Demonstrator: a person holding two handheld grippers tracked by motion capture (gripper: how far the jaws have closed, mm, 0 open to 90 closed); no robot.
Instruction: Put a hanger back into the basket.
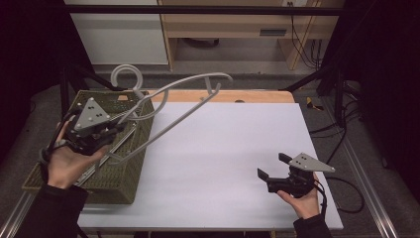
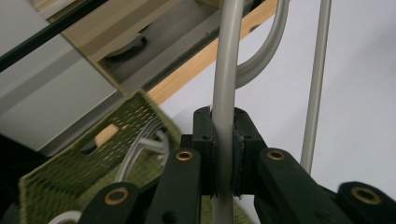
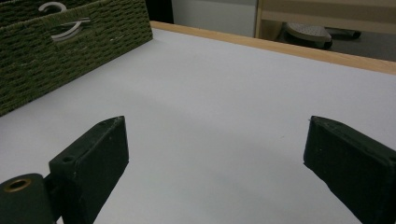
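A grey plastic hanger (image 1: 178, 116) hangs in the air and slants up to the right from the green woven basket (image 1: 114, 183) toward the table's far edge. My left gripper (image 1: 118, 128) is shut on one of its arms above the basket. In the left gripper view the pads (image 2: 204, 135) press on the grey rod (image 2: 224, 79) from both sides, and the hanger's straight bar (image 2: 316, 84) runs beside it. More grey hangers (image 2: 140, 149) lie in the basket (image 2: 93, 163). My right gripper (image 1: 273, 166) is held low over the white table at the near right, open, with nothing between its jaws (image 3: 215, 144).
The hook of another hanger (image 1: 124, 74) sticks up from the basket's far end. The white tabletop (image 1: 233, 148) stretches between the two hands, with a wooden strip (image 1: 247, 95) along its far edge. The basket's side (image 3: 70, 51) stands to the left in the right gripper view.
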